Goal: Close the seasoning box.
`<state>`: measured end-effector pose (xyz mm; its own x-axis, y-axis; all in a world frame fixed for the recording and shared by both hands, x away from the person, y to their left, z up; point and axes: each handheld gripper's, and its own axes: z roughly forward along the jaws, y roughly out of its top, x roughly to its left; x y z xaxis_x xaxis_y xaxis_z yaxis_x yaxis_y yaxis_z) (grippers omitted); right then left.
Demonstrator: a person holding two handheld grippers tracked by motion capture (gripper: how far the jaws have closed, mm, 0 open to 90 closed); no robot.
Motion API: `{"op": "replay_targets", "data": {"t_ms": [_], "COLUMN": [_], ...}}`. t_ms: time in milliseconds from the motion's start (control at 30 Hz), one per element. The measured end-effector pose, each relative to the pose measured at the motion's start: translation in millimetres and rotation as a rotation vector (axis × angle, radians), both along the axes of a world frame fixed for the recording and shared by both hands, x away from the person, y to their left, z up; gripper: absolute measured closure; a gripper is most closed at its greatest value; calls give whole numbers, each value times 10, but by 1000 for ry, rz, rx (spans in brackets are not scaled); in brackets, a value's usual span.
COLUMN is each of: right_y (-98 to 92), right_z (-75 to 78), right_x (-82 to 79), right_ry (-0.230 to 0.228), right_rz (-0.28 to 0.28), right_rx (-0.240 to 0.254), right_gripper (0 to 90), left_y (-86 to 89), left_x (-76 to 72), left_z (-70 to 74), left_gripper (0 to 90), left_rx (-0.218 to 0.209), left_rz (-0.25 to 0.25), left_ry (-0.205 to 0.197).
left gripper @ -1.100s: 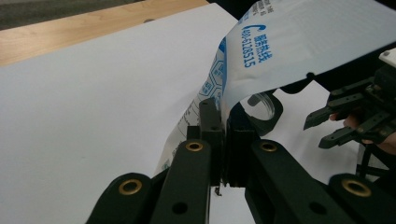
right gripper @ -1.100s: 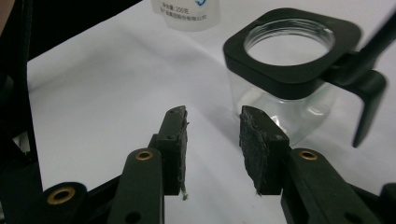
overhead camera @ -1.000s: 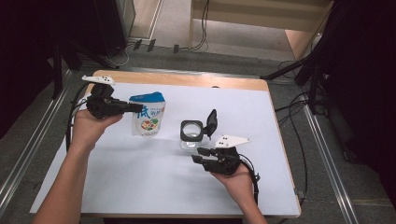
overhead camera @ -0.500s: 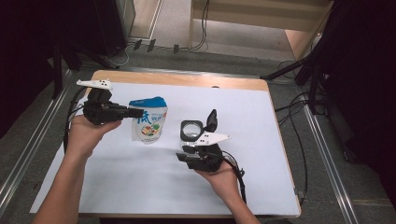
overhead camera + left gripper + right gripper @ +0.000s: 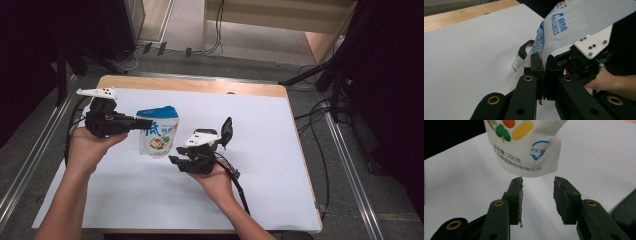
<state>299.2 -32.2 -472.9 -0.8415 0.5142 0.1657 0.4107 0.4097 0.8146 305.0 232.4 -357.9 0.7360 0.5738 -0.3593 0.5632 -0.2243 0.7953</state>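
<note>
white table top [image 5: 280, 150] | wooden far edge [image 5: 200, 85] | cables on floor [image 5: 320, 115]

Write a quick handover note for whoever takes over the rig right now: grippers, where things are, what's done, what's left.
Left gripper: shut on the edge of the pouch, holding it up over the table.
Right gripper: open, fingers just below the pouch's bottom edge, not touching it.
Open jar: on the table behind the pouch, its lid flipped up.
Done: pouch picked up.
Left: probably grip the pouch's bottom with the right gripper.

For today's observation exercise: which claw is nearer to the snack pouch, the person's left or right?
Left. The left claw is shut on the snack pouch, pinching its edge. The right claw is open just below the pouch's bottom corner, close but not touching it.
</note>
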Motion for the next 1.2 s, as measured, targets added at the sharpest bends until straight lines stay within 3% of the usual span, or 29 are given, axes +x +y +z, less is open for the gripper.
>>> {"op": "replay_targets", "data": {"t_ms": [200, 433, 567, 633, 700, 800, 1000, 1200], "right_y": [120, 218, 260, 280, 285, 314, 323, 324], "right_z": [-68, -152, -189, -216, -220, -203, -245, -307], "right_x": [44, 70, 75, 82, 76, 45, 19, -47], "right_ry": [1, -13, -30, -31, -17, -46, -29, -56], "right_rz": [-18, -37, -46, -52, -56, -51, -26, 10], "right_rx": [4, 15, 38, 36, 67, 70, 66, 43], "right_gripper": [605, 606, 607, 607, 607, 604, 592, 585], "left_y": [-28, -72, -99, -113, -104, -105, -189, -335], "left_x": [-58, -102, -84, -88, -73, -24, 30, 118], "left_z": [76, 158, 149, 163, 160, 122, 86, 13], "left_gripper": [895, 894, 893, 892, 891, 891, 882, 876], "left_rx": [-7, -25, -27, -8, -14, -41, 5, 41], "left_rz": [6, -25, -35, -18, -23, -32, -1, -1], "left_ry": [-7, -6, 15, 1, 6, 28, 5, 10]}}
